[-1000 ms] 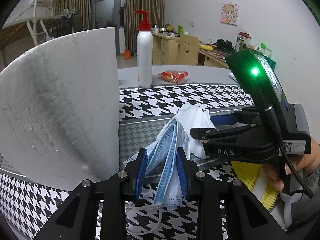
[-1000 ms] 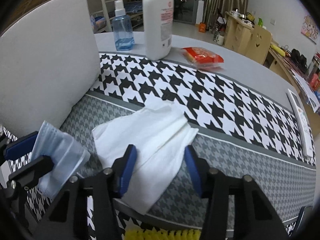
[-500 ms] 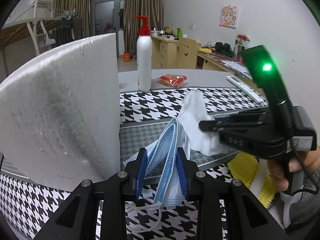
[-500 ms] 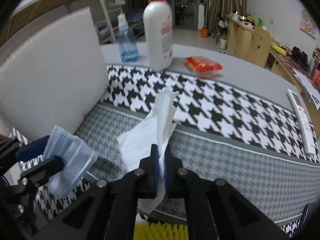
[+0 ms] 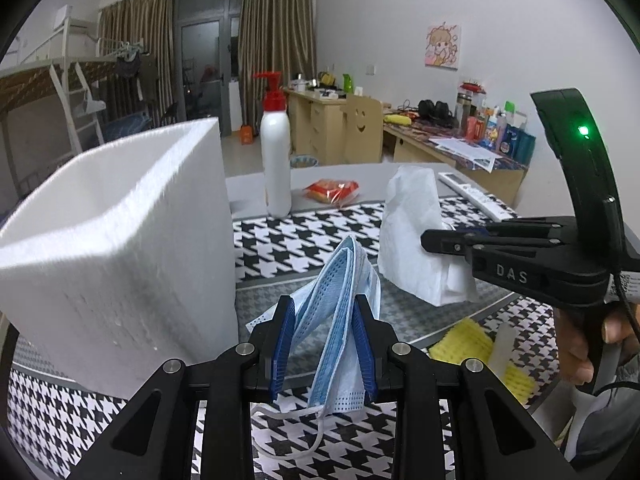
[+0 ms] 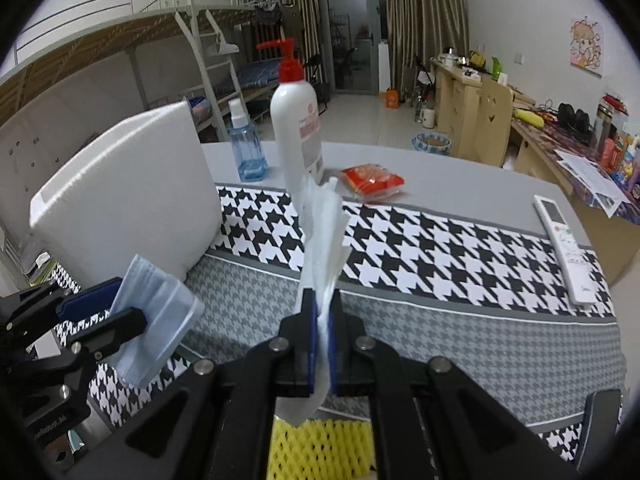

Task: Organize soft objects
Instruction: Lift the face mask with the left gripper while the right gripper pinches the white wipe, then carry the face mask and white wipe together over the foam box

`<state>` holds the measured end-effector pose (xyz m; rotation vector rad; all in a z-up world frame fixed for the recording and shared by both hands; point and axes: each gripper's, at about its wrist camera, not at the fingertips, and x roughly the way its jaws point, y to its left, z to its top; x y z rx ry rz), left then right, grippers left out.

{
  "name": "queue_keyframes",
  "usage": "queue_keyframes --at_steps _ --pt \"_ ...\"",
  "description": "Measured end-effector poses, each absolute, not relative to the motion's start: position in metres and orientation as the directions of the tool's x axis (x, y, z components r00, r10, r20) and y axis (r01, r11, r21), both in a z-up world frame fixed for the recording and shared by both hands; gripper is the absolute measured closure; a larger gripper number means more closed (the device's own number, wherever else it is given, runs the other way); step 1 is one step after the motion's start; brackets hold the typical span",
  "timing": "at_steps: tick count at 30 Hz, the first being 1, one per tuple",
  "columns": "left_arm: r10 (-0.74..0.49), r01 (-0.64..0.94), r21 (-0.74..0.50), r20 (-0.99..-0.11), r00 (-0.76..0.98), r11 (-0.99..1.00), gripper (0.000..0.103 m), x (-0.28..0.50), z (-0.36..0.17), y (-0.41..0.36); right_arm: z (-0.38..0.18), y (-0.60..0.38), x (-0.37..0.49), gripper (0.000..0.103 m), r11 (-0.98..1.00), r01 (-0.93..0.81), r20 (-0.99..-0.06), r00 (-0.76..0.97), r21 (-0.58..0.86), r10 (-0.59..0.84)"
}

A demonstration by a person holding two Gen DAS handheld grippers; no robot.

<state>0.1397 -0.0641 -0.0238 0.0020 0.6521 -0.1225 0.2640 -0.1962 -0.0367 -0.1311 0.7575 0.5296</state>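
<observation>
The tissue (image 6: 322, 240) stands pinched in my right gripper (image 6: 321, 344), lifted clear of the cloth (image 6: 460, 240); my left gripper (image 5: 325, 344) clamps the mask (image 5: 340, 292), just beside the foam box (image 5: 120, 240). Both are limp: the tissue could tear or slip free, and the mask's loop may snag the box rim.

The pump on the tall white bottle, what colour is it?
Red. The pump tops the white bottle, clearest in the right wrist view.
</observation>
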Motion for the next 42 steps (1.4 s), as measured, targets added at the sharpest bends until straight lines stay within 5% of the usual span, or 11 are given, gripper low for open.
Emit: queue_keyframes --at_steps 42 --pt "-0.206 0.239 0.029 -0.413 0.887 0.971 0.072 0.125 0.050 -0.065 0.027 -0.231 0.202 0.096 0.909 -0.407 -0.451 0.796 0.094 0.403"
